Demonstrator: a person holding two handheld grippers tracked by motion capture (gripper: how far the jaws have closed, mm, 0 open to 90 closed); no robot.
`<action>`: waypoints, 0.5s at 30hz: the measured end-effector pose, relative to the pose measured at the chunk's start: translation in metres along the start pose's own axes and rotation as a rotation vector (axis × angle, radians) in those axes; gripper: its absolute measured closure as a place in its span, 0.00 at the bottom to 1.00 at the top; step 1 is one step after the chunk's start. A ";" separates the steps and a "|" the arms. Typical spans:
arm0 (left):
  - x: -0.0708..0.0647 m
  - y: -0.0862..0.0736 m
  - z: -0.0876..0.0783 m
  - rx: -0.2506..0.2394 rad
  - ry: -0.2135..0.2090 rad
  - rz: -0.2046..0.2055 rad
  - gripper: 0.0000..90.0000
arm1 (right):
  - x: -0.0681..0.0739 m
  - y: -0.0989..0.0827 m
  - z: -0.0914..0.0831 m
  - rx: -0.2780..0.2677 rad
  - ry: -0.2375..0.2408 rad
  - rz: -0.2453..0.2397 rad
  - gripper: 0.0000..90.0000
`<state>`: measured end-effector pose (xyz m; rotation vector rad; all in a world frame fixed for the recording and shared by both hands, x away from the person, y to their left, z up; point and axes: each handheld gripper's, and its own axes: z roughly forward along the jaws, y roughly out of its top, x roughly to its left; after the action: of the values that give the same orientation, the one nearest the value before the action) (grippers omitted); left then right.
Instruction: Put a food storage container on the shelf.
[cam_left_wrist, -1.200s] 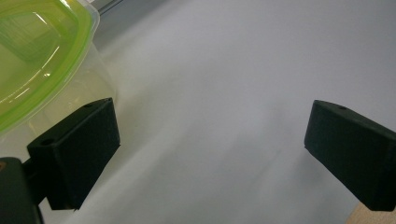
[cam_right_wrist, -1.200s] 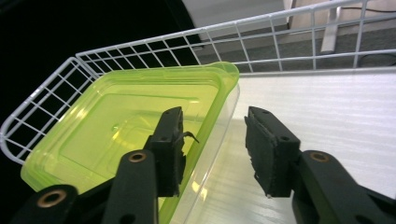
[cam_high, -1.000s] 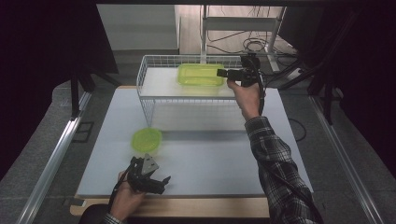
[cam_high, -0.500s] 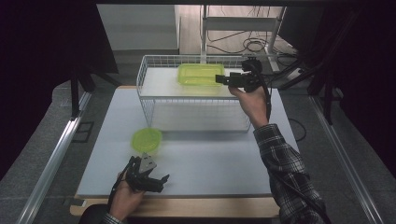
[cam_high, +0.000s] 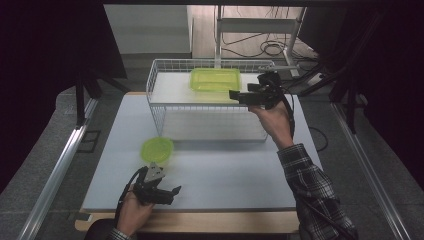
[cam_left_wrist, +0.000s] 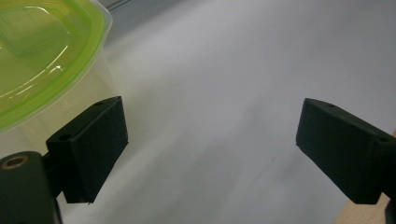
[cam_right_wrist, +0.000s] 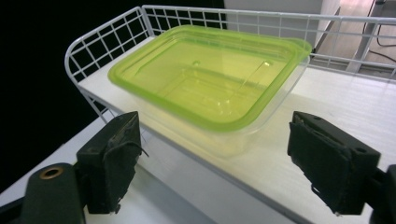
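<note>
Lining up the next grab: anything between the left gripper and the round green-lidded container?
No. In the high view only bare white table separates the left gripper from the round container; the left gripper view shows the container just beyond its open jaws.

glossy translucent plastic container (cam_right_wrist: 210, 88)

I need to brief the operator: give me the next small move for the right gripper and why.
Probably draw the right gripper back from the wire shelf. Its jaws have just been opening and stand wide with nothing between them, and the rectangular green container sits on the shelf, apart from both pads, so it seems placed.
</note>
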<state>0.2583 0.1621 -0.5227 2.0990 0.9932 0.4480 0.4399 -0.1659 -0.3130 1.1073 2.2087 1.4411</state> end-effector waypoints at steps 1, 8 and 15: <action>0.000 0.000 0.000 -0.001 0.002 -0.001 0.10 | 0.001 -0.001 0.000 0.003 -0.001 -0.008 0.17; 0.001 0.000 -0.002 0.000 0.030 0.009 0.09 | 0.005 -0.013 -0.006 0.020 0.000 -0.048 0.12; 0.001 0.000 -0.004 0.003 0.045 0.005 0.07 | 0.011 -0.027 -0.013 0.035 -0.002 -0.102 0.07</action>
<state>0.2567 0.1645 -0.5202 2.1029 1.0147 0.4986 0.4128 -0.1721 -0.3287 0.9909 2.2622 1.3646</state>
